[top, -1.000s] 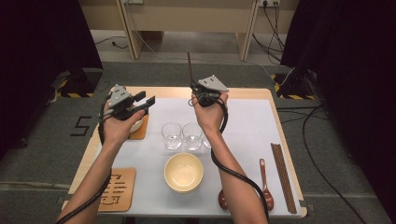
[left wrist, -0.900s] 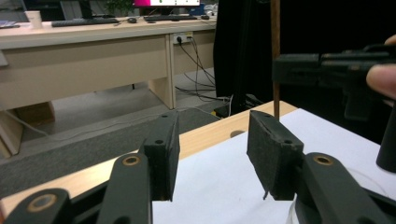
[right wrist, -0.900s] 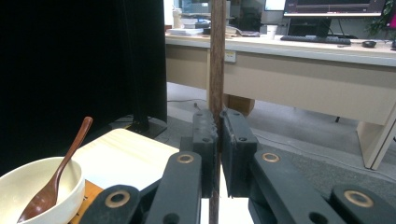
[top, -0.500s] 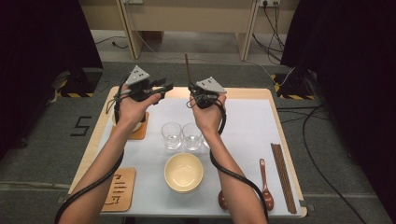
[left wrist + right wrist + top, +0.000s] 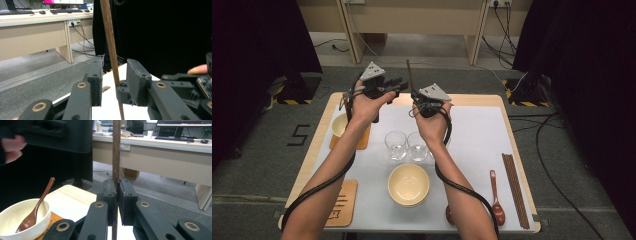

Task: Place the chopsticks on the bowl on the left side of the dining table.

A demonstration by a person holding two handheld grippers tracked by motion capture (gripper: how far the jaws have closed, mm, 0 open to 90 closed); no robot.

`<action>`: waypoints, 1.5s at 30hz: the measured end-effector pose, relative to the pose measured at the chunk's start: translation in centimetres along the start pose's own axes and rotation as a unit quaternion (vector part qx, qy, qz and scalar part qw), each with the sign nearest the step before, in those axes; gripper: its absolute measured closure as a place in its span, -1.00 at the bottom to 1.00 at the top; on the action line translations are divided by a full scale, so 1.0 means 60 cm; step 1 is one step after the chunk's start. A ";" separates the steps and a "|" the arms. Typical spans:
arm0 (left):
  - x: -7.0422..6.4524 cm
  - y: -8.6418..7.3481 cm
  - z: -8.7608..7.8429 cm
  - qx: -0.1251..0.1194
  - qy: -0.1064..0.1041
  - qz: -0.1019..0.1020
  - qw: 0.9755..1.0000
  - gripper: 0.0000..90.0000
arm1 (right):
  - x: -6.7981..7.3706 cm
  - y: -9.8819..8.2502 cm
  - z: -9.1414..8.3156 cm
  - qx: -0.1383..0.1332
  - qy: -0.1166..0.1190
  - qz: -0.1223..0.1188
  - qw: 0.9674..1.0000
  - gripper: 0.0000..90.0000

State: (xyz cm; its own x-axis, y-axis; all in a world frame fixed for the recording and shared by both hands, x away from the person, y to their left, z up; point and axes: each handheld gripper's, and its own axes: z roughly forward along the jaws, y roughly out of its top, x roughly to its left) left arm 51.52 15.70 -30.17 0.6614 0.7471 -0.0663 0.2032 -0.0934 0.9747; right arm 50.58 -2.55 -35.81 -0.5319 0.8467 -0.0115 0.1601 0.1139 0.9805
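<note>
Above the table's (image 5: 472, 100) far edge, the left gripper (image 5: 397, 86), jaws half open and just closing, brackets without pressing the upright chopstick (image 5: 409, 75) clamped in the right gripper (image 5: 414, 95); a floor mark (image 5: 298, 135) reads "5".

Looked like an office or lab room set up for recording: long beige desks (image 5: 160, 147) carried monitors (image 5: 183, 125) and keyboards (image 5: 67, 10), wall sockets (image 5: 497, 3) fed loose cables (image 5: 507, 22), black curtains (image 5: 597, 65) screened the table (image 5: 482, 135), grey carpet (image 5: 257, 165) underfoot.
</note>
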 end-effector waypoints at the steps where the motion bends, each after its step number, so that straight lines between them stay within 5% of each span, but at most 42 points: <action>1: -0.002 0.002 0.007 0.002 0.001 0.000 1.000 0.48 | 0.001 0.000 0.000 0.000 0.001 0.002 1.000 0.89; 13: -0.004 0.006 0.030 0.000 0.007 -0.008 1.000 0.77 | 0.004 0.002 -0.001 0.000 0.001 0.001 1.000 0.89; 16: -0.006 0.006 0.030 -0.005 -0.006 -0.016 1.000 0.83 | 0.002 0.003 -0.002 -0.002 -0.001 0.002 1.000 0.89; 27: -0.009 0.009 0.027 -0.012 -0.001 -0.014 1.000 0.86 | 0.005 0.006 -0.002 0.007 -0.001 -0.003 1.000 0.78; 36: 0.000 0.014 0.009 -0.026 0.020 -0.013 0.999 0.86 | 0.008 0.016 -0.024 0.040 0.000 -0.025 0.999 0.51; 45: 0.018 0.014 -0.029 -0.032 0.045 -0.023 0.998 0.86 | -0.029 0.012 -0.055 0.063 -0.011 -0.026 0.998 0.48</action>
State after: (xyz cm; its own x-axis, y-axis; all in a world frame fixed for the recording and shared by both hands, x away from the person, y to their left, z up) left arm 51.13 17.58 -29.05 0.5846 0.8058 -0.0943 0.1828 -0.0176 0.9830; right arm 48.88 -5.62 -34.44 -0.5244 0.8488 -0.0672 0.2370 0.2213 0.9460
